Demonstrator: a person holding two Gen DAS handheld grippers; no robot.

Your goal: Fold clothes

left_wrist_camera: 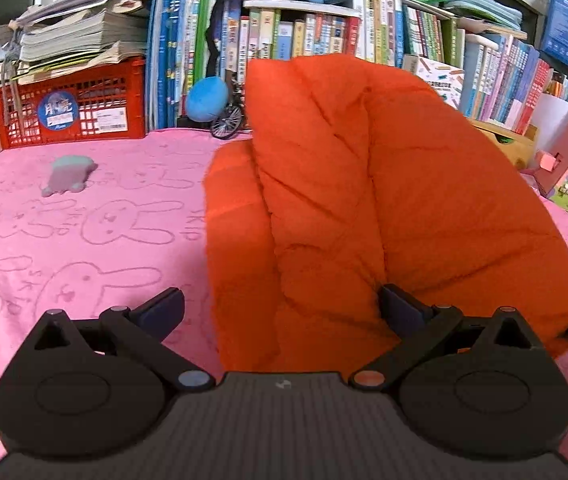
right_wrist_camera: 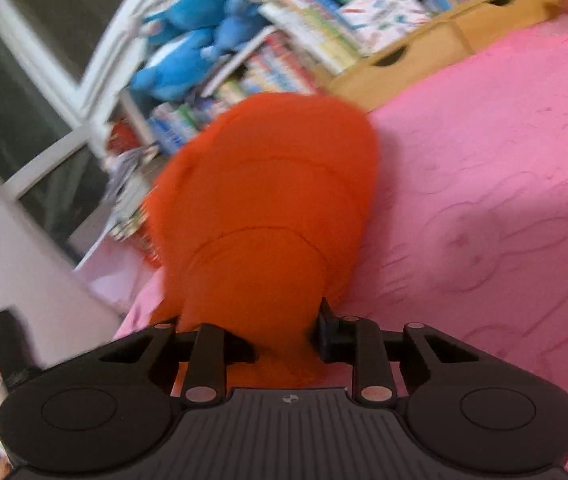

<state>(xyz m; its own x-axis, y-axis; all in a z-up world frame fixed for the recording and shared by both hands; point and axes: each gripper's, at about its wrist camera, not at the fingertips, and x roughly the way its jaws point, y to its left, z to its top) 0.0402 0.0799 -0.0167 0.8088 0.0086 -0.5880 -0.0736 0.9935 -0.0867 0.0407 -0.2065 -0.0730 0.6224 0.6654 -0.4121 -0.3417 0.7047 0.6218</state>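
The left gripper (left_wrist_camera: 282, 308) hangs low over a pink blanket (left_wrist_camera: 84, 216) with its jaws spread wide. Between them lies the orange garment (left_wrist_camera: 363, 184); the right-hand finger (left_wrist_camera: 399, 308) presses against the cloth, while the left-hand finger (left_wrist_camera: 164, 310) stands clear over the blanket. Nothing is clamped. Ahead and left of the jaws sit a small grey toy (left_wrist_camera: 68, 174) and a red crate (left_wrist_camera: 72, 108); books (left_wrist_camera: 307, 36) line the back.

The right gripper (right_wrist_camera: 284, 340) has its jaws drawn in on a bunched end of the orange garment (right_wrist_camera: 268, 208), which rises ahead of them, lifted off the pink blanket (right_wrist_camera: 483, 160) to their right. This view is blurred.
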